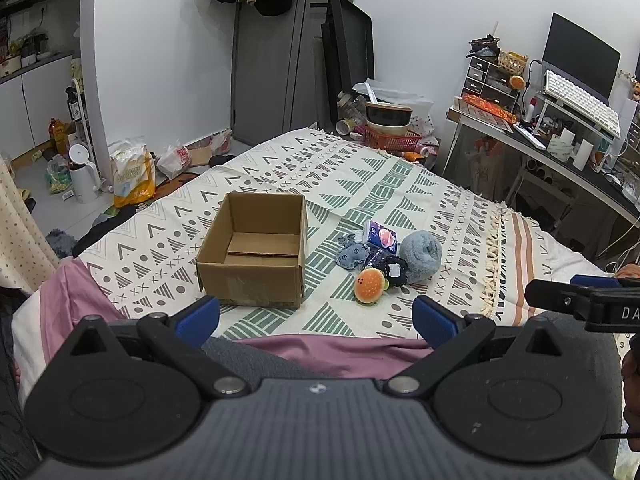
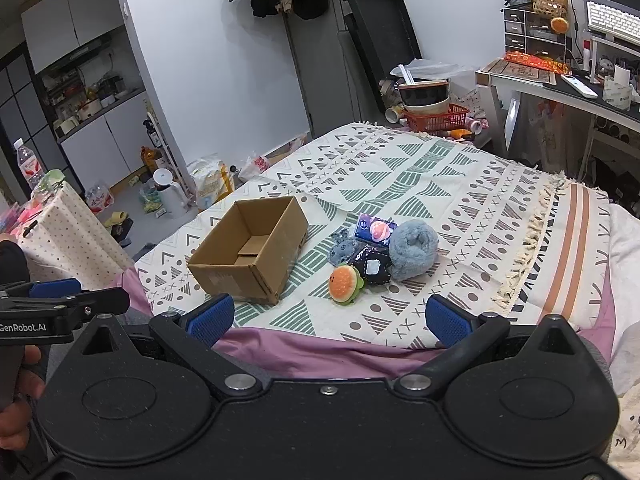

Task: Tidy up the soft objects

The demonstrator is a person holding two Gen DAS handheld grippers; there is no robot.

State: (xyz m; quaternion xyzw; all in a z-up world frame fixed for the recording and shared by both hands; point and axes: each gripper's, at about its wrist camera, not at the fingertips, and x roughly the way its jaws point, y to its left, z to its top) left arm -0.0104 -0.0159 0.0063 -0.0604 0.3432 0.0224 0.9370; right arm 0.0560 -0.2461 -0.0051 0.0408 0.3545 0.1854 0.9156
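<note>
An empty open cardboard box (image 1: 252,248) (image 2: 250,250) stands on the patterned bedspread (image 1: 360,184) (image 2: 440,184). To its right lies a small heap of soft things: a burger plush (image 1: 370,285) (image 2: 344,283), a rolled blue-grey towel (image 1: 421,255) (image 2: 412,249), a dark pouch (image 1: 390,269) (image 2: 372,266), a blue-grey plush (image 1: 352,255) (image 2: 343,249) and a purple tissue pack (image 1: 382,236) (image 2: 376,230). My left gripper (image 1: 316,316) hangs open over the bed's near edge, short of the box. My right gripper (image 2: 330,316) is open too, short of the heap. Neither holds anything.
A red basket with stacked bowls (image 1: 390,130) (image 2: 434,110) sits past the bed's far edge. A cluttered desk (image 1: 560,128) (image 2: 560,76) with a keyboard is at the right. Bags and a white kettle (image 1: 82,178) (image 2: 168,194) are on the floor at the left.
</note>
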